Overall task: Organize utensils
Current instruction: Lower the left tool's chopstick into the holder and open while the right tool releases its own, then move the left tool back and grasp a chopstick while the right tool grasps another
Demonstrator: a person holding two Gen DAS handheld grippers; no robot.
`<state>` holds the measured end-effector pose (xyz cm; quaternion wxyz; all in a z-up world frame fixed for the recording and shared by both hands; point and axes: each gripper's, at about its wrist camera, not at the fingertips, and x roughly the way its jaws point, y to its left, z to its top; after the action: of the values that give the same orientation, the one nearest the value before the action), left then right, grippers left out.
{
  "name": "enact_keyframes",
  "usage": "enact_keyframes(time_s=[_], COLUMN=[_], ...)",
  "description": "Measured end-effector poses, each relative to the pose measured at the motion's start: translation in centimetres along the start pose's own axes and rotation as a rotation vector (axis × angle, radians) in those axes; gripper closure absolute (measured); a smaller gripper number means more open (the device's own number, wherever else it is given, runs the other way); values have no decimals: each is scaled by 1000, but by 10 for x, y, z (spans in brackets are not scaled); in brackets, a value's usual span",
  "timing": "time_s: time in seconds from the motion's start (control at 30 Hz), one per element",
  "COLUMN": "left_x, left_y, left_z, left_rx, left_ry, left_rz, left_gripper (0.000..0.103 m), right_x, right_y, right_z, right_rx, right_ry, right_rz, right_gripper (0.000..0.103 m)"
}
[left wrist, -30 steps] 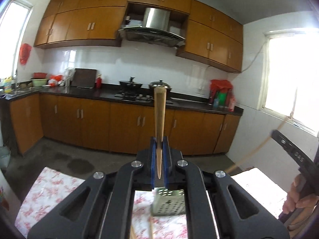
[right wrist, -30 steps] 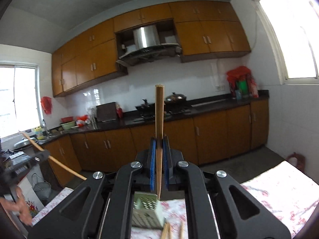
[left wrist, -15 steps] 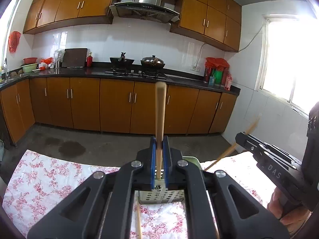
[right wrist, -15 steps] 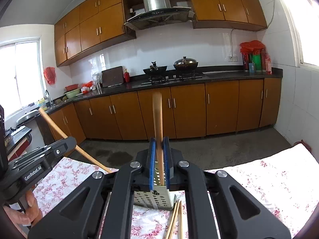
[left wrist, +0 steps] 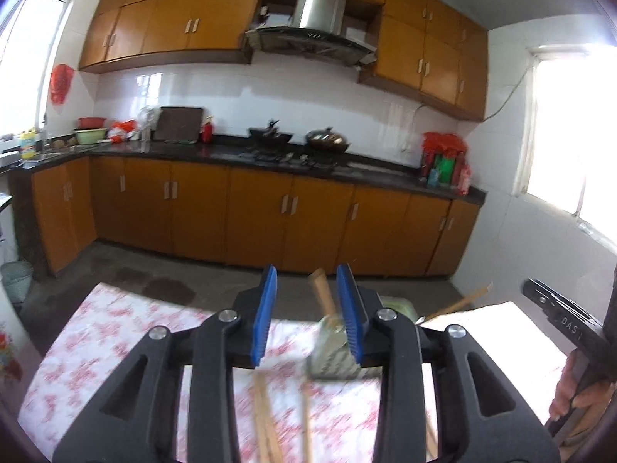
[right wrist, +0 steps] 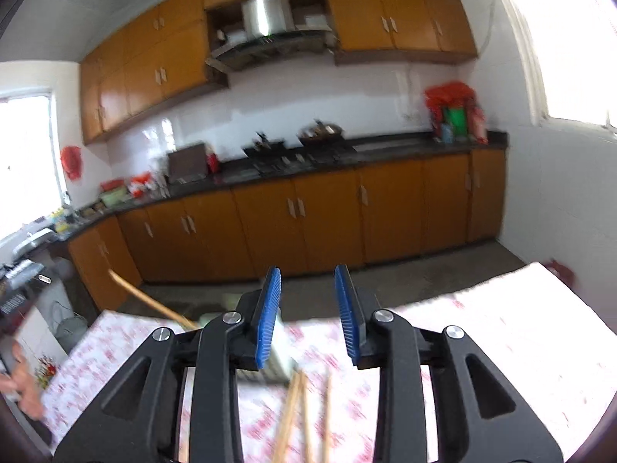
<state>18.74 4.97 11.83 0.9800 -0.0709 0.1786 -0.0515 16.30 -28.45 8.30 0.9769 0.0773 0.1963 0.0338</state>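
Observation:
My left gripper (left wrist: 308, 314) hangs just over the perforated metal holder (left wrist: 331, 351), its jaws opening. A wooden chopstick (left wrist: 323, 295) stands loose between them, close to the right pad, its lower end in the holder. My right gripper (right wrist: 308, 314) is also opening, with nothing between its blue pads (right wrist: 268, 316). The holder (right wrist: 280, 353) shows partly behind its left finger. A second chopstick (right wrist: 150, 301) leans out to the left from the holder. In the left wrist view another chopstick (left wrist: 461, 303) leans right, near the right gripper's body (left wrist: 559, 318). Loose chopsticks (right wrist: 297, 405) lie on the floral tablecloth (right wrist: 501, 328).
More loose chopsticks (left wrist: 266, 416) lie on the cloth (left wrist: 96, 347) under the left gripper. A person's hand (left wrist: 574, 397) holds the right gripper's handle. Beyond the table's far edge are bare floor (left wrist: 162, 270), orange cabinets (left wrist: 270, 216) and a bin (left wrist: 15, 277).
Both grippers have sunk toward the holder. Each held an upright chopstick between shut pads; both jaws now stand apart and the chopsticks are released at the holder.

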Motion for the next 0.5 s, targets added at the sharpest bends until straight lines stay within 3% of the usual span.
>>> enact_keyframes(time_s=[0.13,0.27,0.4,0.5], left_x=[2,22,38,44], left_y=[21,37,47,53], left_z=[-41,-90,-137,-156], left_rx=[7,-5,-35,-61], left_ry=[94,243,363,406], left_rz=[69,91,92,68], left_gripper=[68,68,68,68], right_x=[36,69,83,90], right_y=[-20,-16,-3,6], right_z=[-59,-124,-149,-162], right_rx=[11,4,-18,-69], right_ry=[229,426,487,512], right_rz=[-9,40,73,35], right_gripper=[73,86,86,86])
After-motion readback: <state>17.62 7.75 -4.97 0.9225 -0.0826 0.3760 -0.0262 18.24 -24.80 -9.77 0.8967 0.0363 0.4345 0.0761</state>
